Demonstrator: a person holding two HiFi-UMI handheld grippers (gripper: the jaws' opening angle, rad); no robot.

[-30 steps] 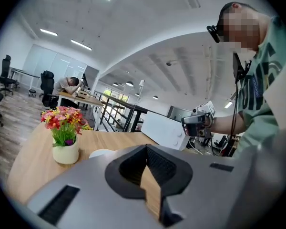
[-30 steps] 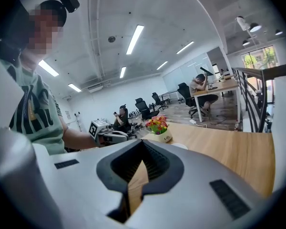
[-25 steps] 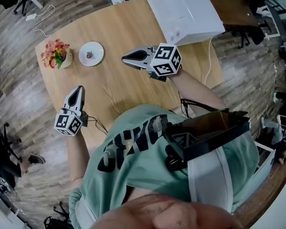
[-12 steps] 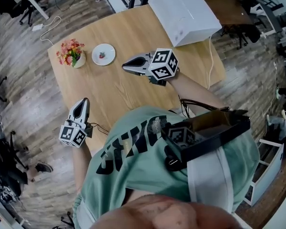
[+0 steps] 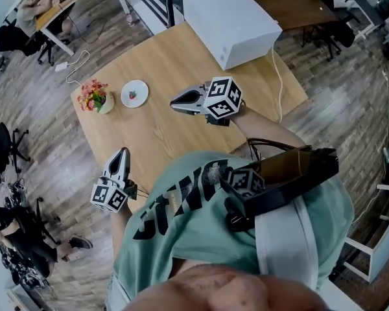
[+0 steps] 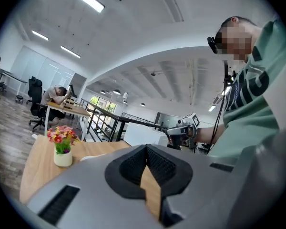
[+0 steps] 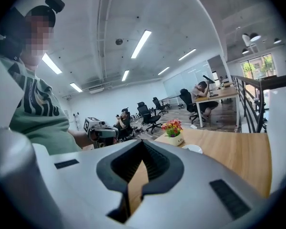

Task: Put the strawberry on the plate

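Note:
A small red strawberry (image 5: 132,94) lies on a white plate (image 5: 139,88) at the far left of the wooden table (image 5: 181,57). Neither gripper is near it. My left gripper (image 5: 123,153) hangs over the table's near-left edge, jaws shut and empty, pointing toward the plate. My right gripper (image 5: 174,102) is over the middle of the table, pointing left, its jaws closed together with nothing in them. In the left gripper view, the shut jaw tips (image 6: 146,147) face the plate's rim (image 6: 89,157). The right gripper view shows its tips (image 7: 143,143) and the plate (image 7: 194,148) beyond.
A pot of flowers (image 5: 94,97) stands just left of the plate, at the table's corner. A large white box (image 5: 230,21) fills the table's far end, with a cable running off the right side. Office chairs and desks stand on the floor around.
Both grippers have drawn back from the plate toward the person and risen. The left one has gone from over the table to its near edge. Jaws stayed shut.

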